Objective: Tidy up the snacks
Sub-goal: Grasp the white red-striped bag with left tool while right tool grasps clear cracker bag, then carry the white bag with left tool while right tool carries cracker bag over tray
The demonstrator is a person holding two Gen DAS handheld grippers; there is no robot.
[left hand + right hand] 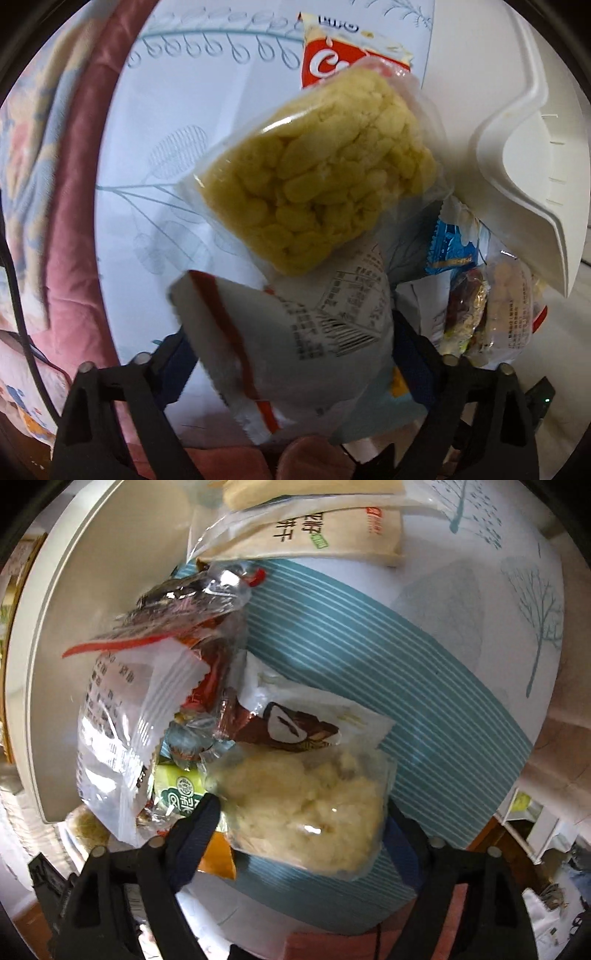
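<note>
In the left wrist view my left gripper (pixel 291 354) is shut on a white snack packet with a red stripe and barcode (pixel 295 332), held above the bedsheet. A clear packet of yellow puffed-rice cake (pixel 317 177) lies just beyond it. In the right wrist view my right gripper (pixel 303 823) is shut on a clear packet of pale crumbly snack (pixel 314 805). A pile of mixed snack packets (pixel 155 686) lies to its left against a white container (pixel 74 609).
A white plastic container (pixel 524 155) is at the right of the left view, with small packets (pixel 480 310) below its rim and a red-and-white packet (pixel 343 55) behind. A pink blanket (pixel 74 184) borders the sheet. Beige biscuit packs (pixel 325 535) lie at the far side.
</note>
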